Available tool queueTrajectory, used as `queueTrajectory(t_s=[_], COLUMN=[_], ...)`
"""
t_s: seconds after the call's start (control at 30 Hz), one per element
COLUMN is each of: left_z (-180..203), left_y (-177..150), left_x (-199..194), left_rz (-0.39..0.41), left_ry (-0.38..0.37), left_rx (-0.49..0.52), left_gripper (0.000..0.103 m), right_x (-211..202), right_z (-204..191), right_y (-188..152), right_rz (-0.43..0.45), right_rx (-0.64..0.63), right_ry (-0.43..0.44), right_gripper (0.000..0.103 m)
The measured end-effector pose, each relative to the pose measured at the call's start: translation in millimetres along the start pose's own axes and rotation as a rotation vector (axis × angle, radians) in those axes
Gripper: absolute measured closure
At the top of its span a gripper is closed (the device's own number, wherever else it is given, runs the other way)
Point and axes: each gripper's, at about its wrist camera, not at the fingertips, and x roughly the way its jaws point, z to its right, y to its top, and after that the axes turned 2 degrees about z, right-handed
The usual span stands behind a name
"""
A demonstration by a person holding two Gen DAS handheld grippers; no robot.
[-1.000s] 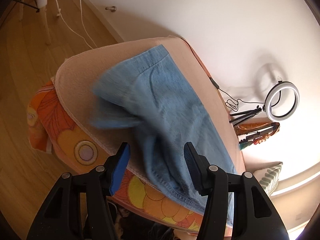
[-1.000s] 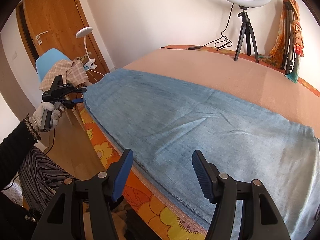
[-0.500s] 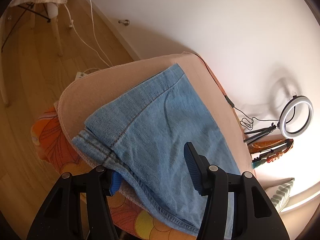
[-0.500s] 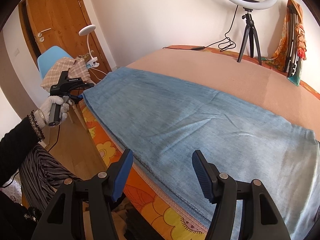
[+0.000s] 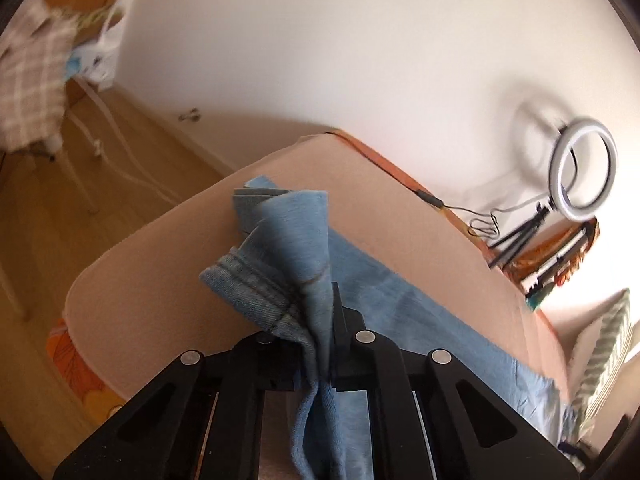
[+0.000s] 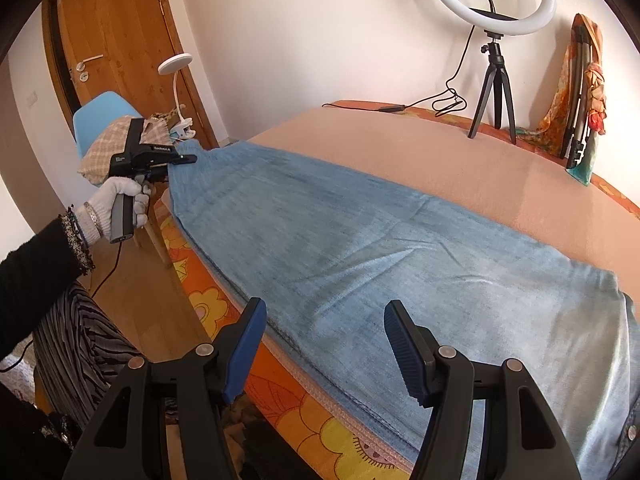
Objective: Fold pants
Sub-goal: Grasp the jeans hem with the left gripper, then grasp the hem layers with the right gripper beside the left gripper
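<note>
Bunching pants hem (image 5: 280, 280) between left fingers (image 5: 340, 320)

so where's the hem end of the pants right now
In the left wrist view it is bunched between the shut jaws of the left gripper, lifted off the peach bed cover at the pants end nearest the blue chair.

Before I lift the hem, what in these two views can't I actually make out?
- Left gripper pads: left wrist view, bunched pants hem wraps them.
- Waistband: right wrist view, cut off at the right edge past the button.
- Chair: left wrist view, motion-blurred.
- Right gripper height above the cloth: no view settles it.
</note>
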Motion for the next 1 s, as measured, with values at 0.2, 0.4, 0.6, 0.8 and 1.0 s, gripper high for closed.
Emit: queueTrajectory(t_s=[0.2,0.4,0.6,0.8,1.0], left_z=[70.1,79.2,75.3,79.3,83.9], left_y=[-32.0,-55.5,-51.8,-48.3,-51.1], left_x=[8.9,20.8,2.2,-5.7,-7.5], left_rz=[-0.065,-0.143,-0.113,-0.087,-0.098], left_ry=[-0.081,-0.110,-0.167,-0.233,-0.277], left_rx=[0.272,0.336,0.281,0.248,0.252], left_gripper=[0.098,0.098,0.099,0.098,0.098], right_x=[3.9,11.0,49.6,148.7,250.9], right_z=[22.1,36.8,42.1,18.8,-5.0], right_y=[-0.5,18.5,74.2,138.9,169.8], right_rz=[-0.007,0.005,0.026,-0.062,-0.147], right_rx=[0.096,0.198,0.341,0.456,0.581], right_ry=[-0.013,0.024,0.227,0.468,0.547], right_gripper=[0.039,0.037,0.024,0.023,0.024])
